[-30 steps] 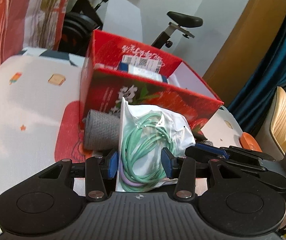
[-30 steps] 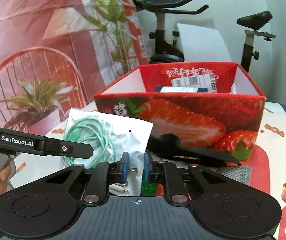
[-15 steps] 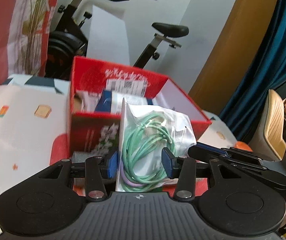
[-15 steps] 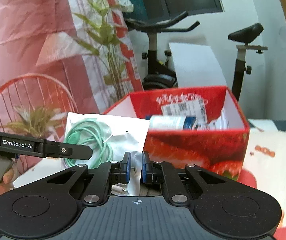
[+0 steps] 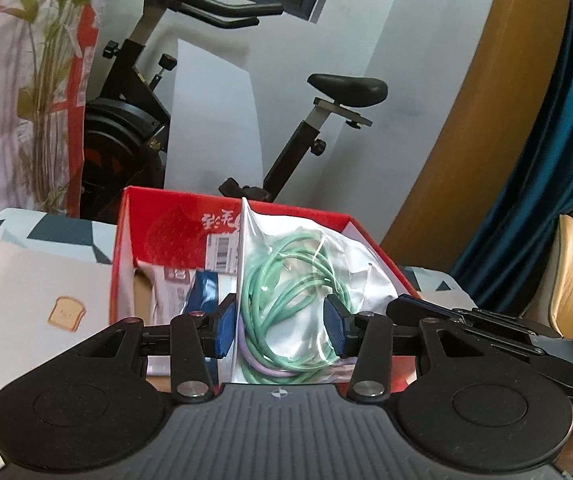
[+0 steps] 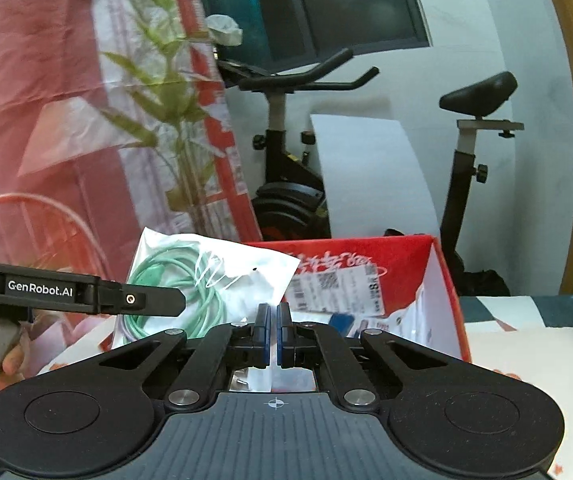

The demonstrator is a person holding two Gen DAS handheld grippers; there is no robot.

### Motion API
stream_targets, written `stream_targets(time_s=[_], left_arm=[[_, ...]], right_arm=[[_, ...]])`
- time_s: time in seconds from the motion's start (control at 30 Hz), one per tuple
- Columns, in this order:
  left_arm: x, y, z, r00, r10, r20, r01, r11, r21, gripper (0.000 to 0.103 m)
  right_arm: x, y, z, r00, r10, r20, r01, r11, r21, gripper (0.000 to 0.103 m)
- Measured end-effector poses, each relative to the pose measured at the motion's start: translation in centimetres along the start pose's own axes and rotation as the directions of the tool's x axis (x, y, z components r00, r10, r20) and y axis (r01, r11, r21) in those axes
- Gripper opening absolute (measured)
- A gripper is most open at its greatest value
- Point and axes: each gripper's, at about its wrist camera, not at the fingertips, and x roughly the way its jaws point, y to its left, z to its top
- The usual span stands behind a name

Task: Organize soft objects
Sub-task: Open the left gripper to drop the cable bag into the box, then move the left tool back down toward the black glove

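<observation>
A clear plastic bag with a coiled green cable point(image 5: 286, 280) hangs upright above the near side of the open red strawberry box point(image 5: 154, 224). My left gripper point(image 5: 278, 330) is shut on the bag's lower part, one blue pad on each side. My right gripper point(image 6: 272, 332) is shut, its pads pinching the bag's thin white edge. In the right wrist view the bag point(image 6: 206, 264) sits left of the box point(image 6: 406, 256), with a left gripper finger point(image 6: 146, 300) across it. Packets and a blue item point(image 6: 342, 320) lie inside the box.
The box stands on a white cloth with a toast print point(image 5: 66, 312). Behind it are an exercise bike point(image 5: 126, 128), a white panel point(image 6: 366, 168) and a red plant-print hanging point(image 6: 46, 80). A tan chair point(image 5: 566, 280) stands right. A hand point(image 6: 10, 364) grips the left handle.
Both grippers rose and moved toward the box with the bag, which now hangs over the box's near wall. The right jaws closed. The grey roll by the box dropped out of view.
</observation>
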Motion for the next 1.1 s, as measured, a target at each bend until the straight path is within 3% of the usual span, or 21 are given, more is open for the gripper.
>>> stream_targets(time_s=[0.2,0.6,0.8,1.1], left_arm=[[4.2,1.0,1.4,0.997,-0.015,-0.078,0.01,0.998,-0.06,0.048],[9.1,1.6,0.5,0.974,0.001,-0.228,-0.005,1.0,-0.015,0.052],[7.9,2.3,0.6,0.981,0.024,-0.194,-0.031,0.999,-0.031,0.051],[3.4,-0.5,0.5,0.992,0.097,-0.079,-0.087,0.989,0.119,0.052]], right_arm=[[3.6,-2.5,1.4,0.999,-0.036,-0.026,0.036,0.999,0.0,0.003],[8.0,-5.8,-0.2,0.988,-0.092,-0.128,0.095,0.995,0.015,0.003],[7.9,-6.1,-0.4,0.986,-0.105,-0.126,0.108,0.994,0.012,0.003],[5.5,-5.2,-0.2,0.986,-0.126,-0.107,0.127,0.992,-0.002,0.015]])
